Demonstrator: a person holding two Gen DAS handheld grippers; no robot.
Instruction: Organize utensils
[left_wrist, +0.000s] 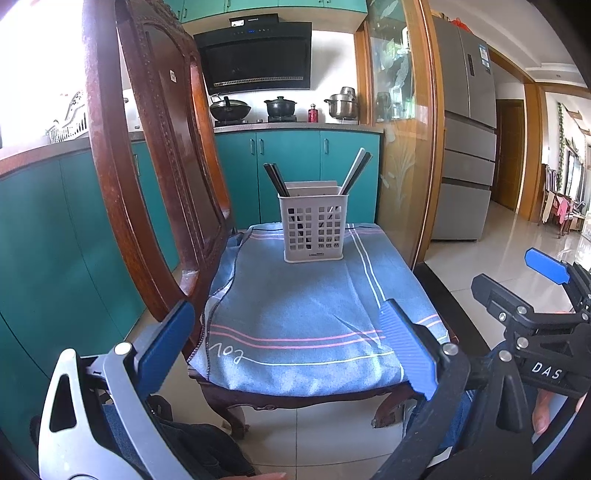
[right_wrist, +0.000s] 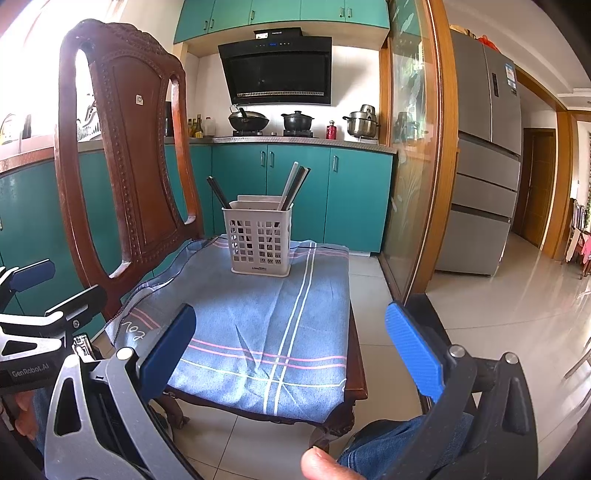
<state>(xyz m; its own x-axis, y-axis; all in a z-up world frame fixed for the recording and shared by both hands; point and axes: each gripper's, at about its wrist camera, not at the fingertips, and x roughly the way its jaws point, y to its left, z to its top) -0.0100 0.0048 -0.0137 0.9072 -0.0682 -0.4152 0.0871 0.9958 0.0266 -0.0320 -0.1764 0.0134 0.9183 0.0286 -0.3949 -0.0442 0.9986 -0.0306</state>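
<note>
A white slotted utensil holder (left_wrist: 313, 228) stands on a blue striped cloth (left_wrist: 306, 317) on a wooden chair seat; it also shows in the right wrist view (right_wrist: 260, 242). Dark chopsticks (left_wrist: 275, 180) lean left in it, and a white and a dark pair (left_wrist: 355, 170) lean right. My left gripper (left_wrist: 288, 349) is open and empty, held back over the seat's near edge. My right gripper (right_wrist: 291, 349) is open and empty, also near the front of the seat. The right gripper also appears at the right of the left wrist view (left_wrist: 543, 291).
The chair's carved wooden backrest (right_wrist: 125, 155) rises at the left of the seat. Teal kitchen cabinets (left_wrist: 291, 170) and a stove with pots stand behind. A glass partition (right_wrist: 413, 155) and a fridge (right_wrist: 484, 166) are to the right, above a tiled floor.
</note>
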